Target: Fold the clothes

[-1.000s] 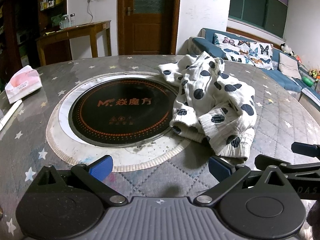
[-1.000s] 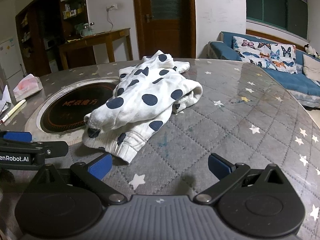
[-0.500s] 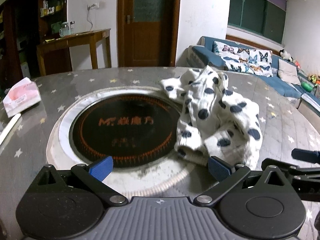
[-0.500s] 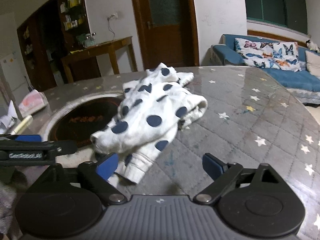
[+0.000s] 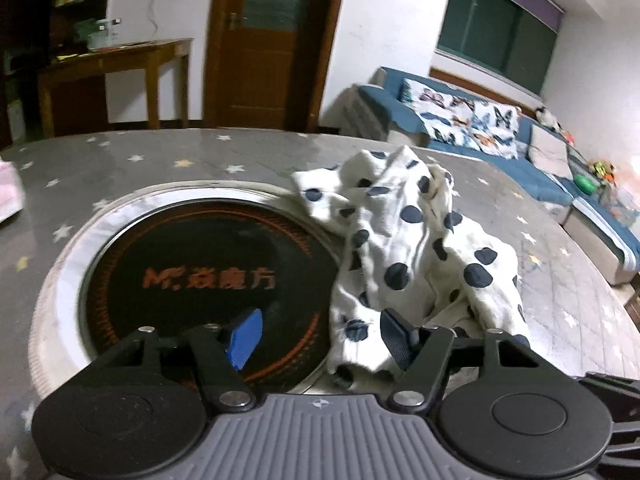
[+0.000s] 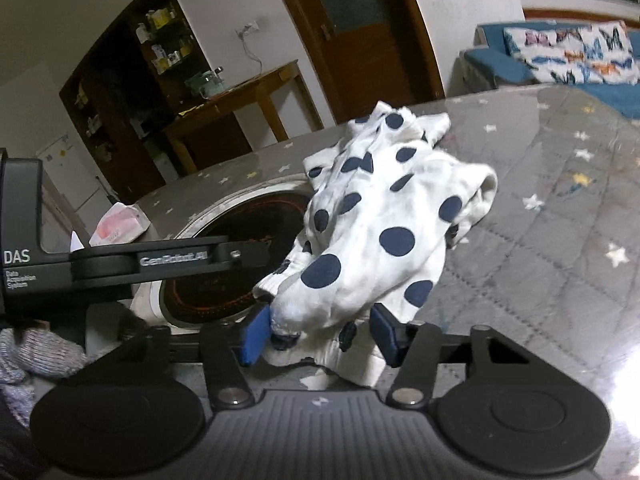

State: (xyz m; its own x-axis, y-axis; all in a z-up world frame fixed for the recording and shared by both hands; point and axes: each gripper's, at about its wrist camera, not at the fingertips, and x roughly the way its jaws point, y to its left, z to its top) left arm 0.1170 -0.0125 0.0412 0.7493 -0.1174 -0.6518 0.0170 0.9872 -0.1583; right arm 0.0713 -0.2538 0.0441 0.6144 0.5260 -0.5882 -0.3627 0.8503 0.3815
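Observation:
A crumpled white garment with dark blue dots [image 5: 412, 248] lies on the grey star-patterned table, partly over the round cooktop's right rim. My left gripper [image 5: 320, 338] is open, half narrowed, with the garment's near edge at its right finger [image 5: 394, 340]. In the right wrist view the garment [image 6: 380, 232] bulges between my right gripper's [image 6: 320, 332] blue pads, which are open around its near hem. The left gripper's black body [image 6: 120, 260] shows at the left of that view.
A black round induction cooktop [image 5: 208, 276] with a pale rim is set in the table's middle. A pink tissue pack [image 6: 120, 226] lies at the table's far left. A wooden side table, a door and a blue sofa [image 5: 500, 148] stand beyond the table.
Both grippers have moved forward onto the garment's near edge and their jaws have narrowed. The garment's near end now sits between the right gripper's pads.

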